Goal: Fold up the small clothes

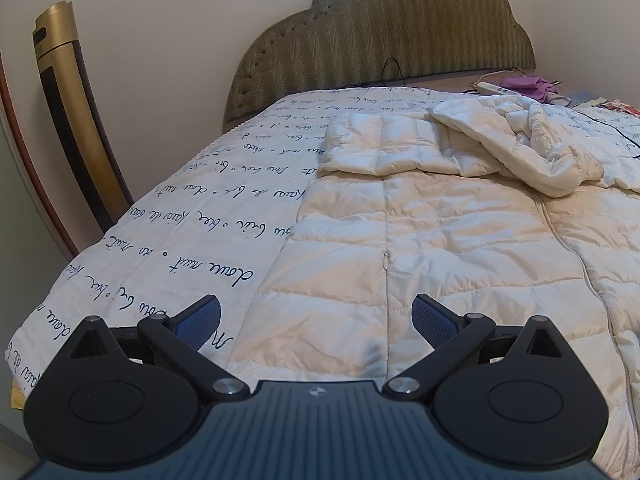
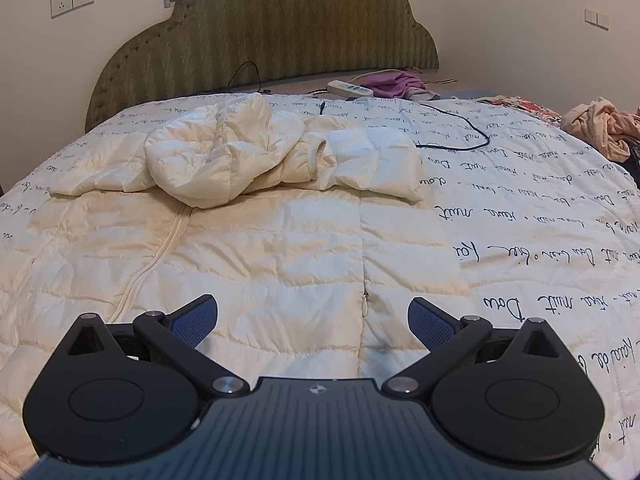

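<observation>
A cream quilted puffer jacket lies spread flat on the bed, front up, zipper down its middle, hood and sleeves bunched at the far end. It also shows in the right wrist view, with the hood heaped on top. My left gripper is open and empty, hovering over the jacket's near left hem. My right gripper is open and empty, hovering over the jacket's near right hem.
The bed has a white quilt with blue script and a green padded headboard. A black cable, a white power strip and purple cloth lie at the head. Peach clothes lie far right. A gold tower unit stands left.
</observation>
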The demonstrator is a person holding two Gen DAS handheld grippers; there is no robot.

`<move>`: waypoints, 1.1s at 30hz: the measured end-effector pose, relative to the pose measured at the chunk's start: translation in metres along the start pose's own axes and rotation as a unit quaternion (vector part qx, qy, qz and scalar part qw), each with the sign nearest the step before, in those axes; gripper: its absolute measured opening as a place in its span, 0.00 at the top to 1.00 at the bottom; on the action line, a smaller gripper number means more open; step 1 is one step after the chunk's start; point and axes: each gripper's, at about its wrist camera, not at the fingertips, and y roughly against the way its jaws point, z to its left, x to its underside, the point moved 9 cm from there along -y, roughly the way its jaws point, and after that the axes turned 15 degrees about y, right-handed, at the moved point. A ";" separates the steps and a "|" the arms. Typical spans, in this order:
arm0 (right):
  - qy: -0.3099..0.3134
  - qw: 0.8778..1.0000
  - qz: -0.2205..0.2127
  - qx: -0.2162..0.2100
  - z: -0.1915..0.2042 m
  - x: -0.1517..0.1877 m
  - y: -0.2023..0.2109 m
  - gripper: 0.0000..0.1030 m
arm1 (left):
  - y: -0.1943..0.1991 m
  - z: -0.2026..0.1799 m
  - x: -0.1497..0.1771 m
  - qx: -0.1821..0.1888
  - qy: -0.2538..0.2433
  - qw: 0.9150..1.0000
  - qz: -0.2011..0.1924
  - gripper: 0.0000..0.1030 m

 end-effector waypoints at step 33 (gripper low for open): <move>-0.268 0.923 -0.037 -0.273 -0.090 0.124 0.074 0.04 | 0.007 0.125 -0.014 0.018 0.046 0.996 0.071 0.00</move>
